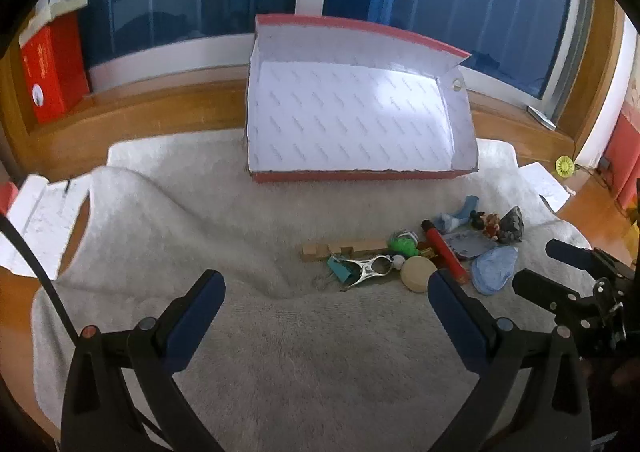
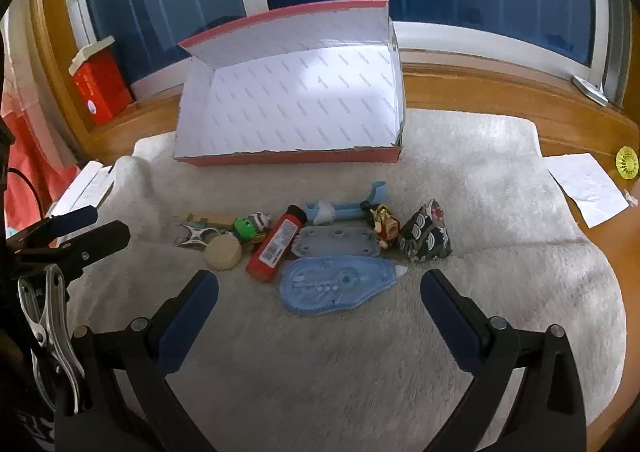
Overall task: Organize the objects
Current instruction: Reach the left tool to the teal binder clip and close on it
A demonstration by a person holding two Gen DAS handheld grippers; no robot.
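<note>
An open red box with a white patterned lining [image 1: 466, 162] [image 2: 192, 124] stands at the back of a white towel [image 1: 260, 332] [image 2: 480, 180]. A cluster of small objects lies in front of it: a blue correction-tape dispenser [image 2: 336, 284] [image 1: 494, 269], a red lighter [image 2: 276, 244] [image 1: 444, 248], a beige round disc [image 2: 224, 252] [image 1: 418, 274], a green toy [image 2: 244, 229], a patterned owl pouch [image 2: 426, 238], a small figurine [image 2: 385, 226] and a wooden block [image 1: 344, 248]. My left gripper [image 1: 326, 280] is open and empty, left of the cluster. My right gripper [image 2: 320, 280] is open and empty, just short of the dispenser.
A red carton [image 1: 52, 68] [image 2: 102, 84] stands on the wooden sill at the left. White paper sheets lie at the towel's left [image 1: 36, 224] and right [image 2: 586, 182]. A yellow round sticker [image 2: 627, 164] lies on the wood. Windows are behind.
</note>
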